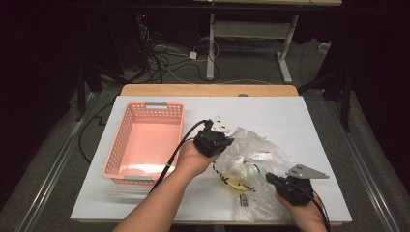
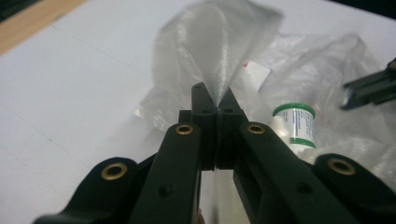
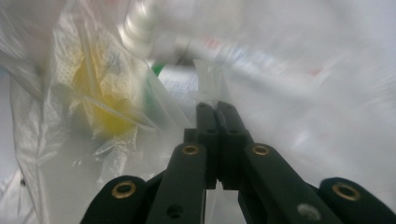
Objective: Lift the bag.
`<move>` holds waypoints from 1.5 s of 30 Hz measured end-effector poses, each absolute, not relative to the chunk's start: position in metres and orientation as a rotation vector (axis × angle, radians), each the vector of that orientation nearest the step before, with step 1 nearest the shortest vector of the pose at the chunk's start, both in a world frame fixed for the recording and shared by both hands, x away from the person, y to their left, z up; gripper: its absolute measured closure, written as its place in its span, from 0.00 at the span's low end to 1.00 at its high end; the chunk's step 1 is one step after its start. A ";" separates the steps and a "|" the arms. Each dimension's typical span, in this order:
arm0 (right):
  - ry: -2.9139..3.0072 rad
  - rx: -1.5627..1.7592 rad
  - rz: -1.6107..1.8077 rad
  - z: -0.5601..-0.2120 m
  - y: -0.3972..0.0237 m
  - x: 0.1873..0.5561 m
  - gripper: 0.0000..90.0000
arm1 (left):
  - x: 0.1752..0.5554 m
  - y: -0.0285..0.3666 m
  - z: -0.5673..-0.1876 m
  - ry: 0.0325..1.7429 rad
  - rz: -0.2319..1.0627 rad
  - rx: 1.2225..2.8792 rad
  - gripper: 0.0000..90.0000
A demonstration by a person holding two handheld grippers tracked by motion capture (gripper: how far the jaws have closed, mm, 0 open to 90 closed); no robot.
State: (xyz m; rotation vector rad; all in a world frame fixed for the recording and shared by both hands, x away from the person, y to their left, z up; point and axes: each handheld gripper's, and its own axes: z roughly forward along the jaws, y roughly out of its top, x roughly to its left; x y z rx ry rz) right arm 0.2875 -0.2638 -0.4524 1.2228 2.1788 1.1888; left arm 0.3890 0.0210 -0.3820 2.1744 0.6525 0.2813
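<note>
Plastic bag (image 1: 251, 159): clear and crinkled, it is lying on the white worktop (image 1: 309, 121) between the two hands, just right of the pink basket (image 1: 145, 140).
Contents: a white bottle with a green cap (image 2: 294, 126), something yellow (image 3: 100, 100) and a few small packets are showing through the film.
Left gripper (image 2: 215, 100): its jaws are clenching a fold of the bag's film, which is fanning up above the tips in the left gripper view.
Right gripper (image 3: 215, 109): its jaws are closed as well, pinching a bit of film at the bag's near right side; the view is blurred, so how deep the bite goes is unclear.
Step in hand: both hands seem to be taking hold of the bag, probably to open it or lift it.
Doing it well: judging by the thin film, the two grips should be drawing apart gently and evenly, pinching film alone and not the things inside, so nothing is tearing or spilling.
Long axis: the bag is running diagonally from the left gripper at the far left toward the near right edge.
Mouth: which end is pointing open is not clear from the crumpled film.
</note>
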 end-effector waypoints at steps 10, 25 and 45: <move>1.860 1.149 1.298 -0.389 -0.294 0.284 1.00 | 0.371 0.047 -0.356 0.677 0.394 2.087 0.98; 1.660 1.061 1.390 -0.332 -0.305 0.285 1.00 | 0.361 0.075 -0.343 0.717 0.444 2.059 0.97; 1.556 1.024 1.400 -0.285 -0.309 0.302 1.00 | 0.373 0.059 -0.314 0.694 0.517 1.954 0.97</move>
